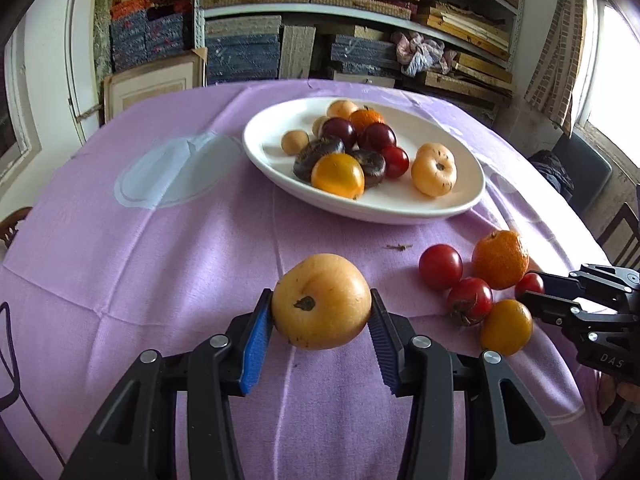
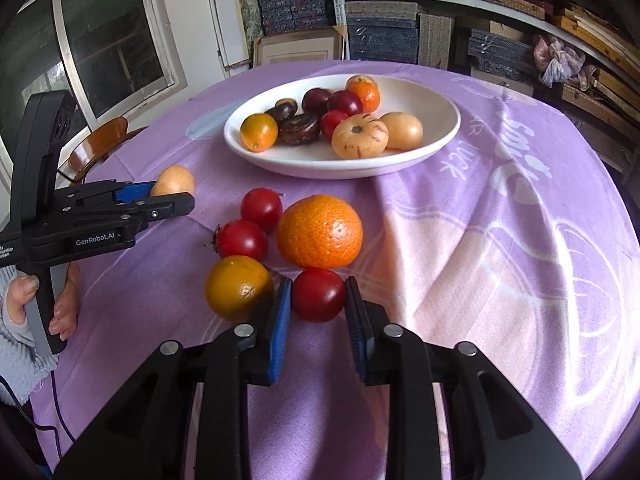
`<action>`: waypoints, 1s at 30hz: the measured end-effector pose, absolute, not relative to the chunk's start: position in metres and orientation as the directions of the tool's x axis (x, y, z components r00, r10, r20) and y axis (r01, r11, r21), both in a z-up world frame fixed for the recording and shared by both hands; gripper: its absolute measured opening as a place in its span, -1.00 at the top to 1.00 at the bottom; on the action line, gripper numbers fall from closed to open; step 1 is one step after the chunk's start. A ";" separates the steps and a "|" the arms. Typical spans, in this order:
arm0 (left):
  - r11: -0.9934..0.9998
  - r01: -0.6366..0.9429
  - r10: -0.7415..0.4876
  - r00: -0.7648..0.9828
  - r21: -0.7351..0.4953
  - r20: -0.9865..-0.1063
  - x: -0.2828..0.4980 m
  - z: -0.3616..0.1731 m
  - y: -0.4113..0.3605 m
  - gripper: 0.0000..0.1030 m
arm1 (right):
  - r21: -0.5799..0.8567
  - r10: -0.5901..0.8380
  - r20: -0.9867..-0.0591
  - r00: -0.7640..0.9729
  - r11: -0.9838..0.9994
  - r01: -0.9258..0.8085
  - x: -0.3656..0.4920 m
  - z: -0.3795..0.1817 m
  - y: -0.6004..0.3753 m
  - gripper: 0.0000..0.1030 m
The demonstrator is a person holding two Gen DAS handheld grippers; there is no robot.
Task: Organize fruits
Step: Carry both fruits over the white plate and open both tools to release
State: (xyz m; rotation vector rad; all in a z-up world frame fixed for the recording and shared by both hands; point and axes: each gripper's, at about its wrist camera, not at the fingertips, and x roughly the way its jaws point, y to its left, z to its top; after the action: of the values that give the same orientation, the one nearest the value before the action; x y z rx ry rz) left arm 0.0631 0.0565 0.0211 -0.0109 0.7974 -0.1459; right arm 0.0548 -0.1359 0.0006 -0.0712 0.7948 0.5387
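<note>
A lilac tablecloth (image 1: 160, 260) covers the table, its edges cut off. The white oval ceramic plate (image 1: 460, 204) holds piled fruit, some half hidden. The left gripper (image 1: 322, 312) pinches a pale yellow round fruit (image 1: 320, 306). The right gripper (image 2: 319, 300) clamps a small dark-red round fruit (image 2: 319, 294) beside the loose cluster.

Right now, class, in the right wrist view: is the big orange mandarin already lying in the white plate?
No: the mandarin rests on the purple cloth, in front of the white plate.
</note>
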 end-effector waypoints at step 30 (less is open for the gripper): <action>0.996 0.024 -0.078 0.697 -0.085 -0.713 0.183 0.072 0.065 0.09 | 0.149 0.423 -0.617 0.664 0.891 -0.429 0.179 0.079 -0.108 0.51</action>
State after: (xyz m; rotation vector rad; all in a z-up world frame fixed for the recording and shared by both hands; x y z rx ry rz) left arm 0.1826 0.0653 0.0724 -0.0709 0.7981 -0.0569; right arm 0.1786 -0.1081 0.0787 -0.0094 0.6943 0.4809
